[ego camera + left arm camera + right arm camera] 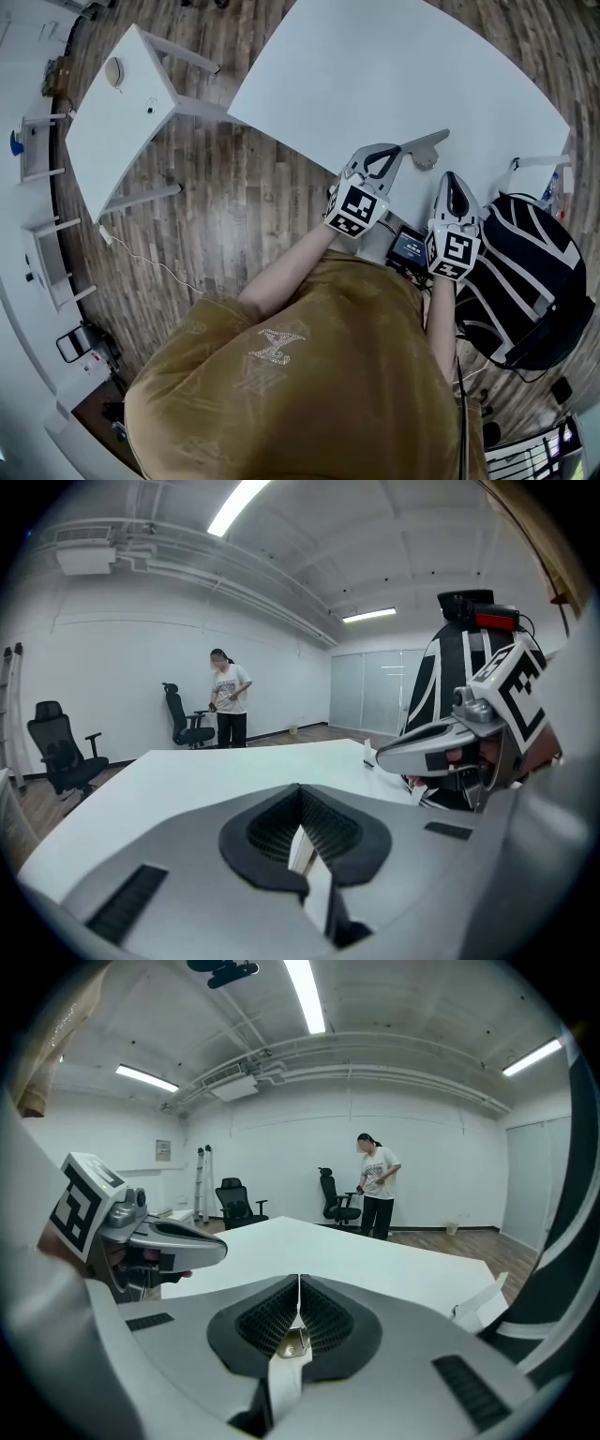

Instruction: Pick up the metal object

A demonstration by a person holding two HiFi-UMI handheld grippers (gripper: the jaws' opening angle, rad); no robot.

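In the right gripper view my right gripper (299,1290) is shut, and a small brass-coloured metal object (293,1342) sits pinched low between its black ribbed pads. In the head view this gripper (449,176) hovers at the near edge of the white table (394,75), and the metal piece is too small to make out there. My left gripper (441,138) is beside it, pointing over the table. Its pads (319,827) meet at the tip with nothing between them. Each gripper shows in the other's view: the right one (386,756) and the left one (217,1249).
A black-and-white backpack (525,272) stands to the right of the table, and a small device with a screen (408,246) hangs at my chest. A small white side table (122,112) stands on the wooden floor at the left. A person (377,1185) stands by office chairs beyond the table.
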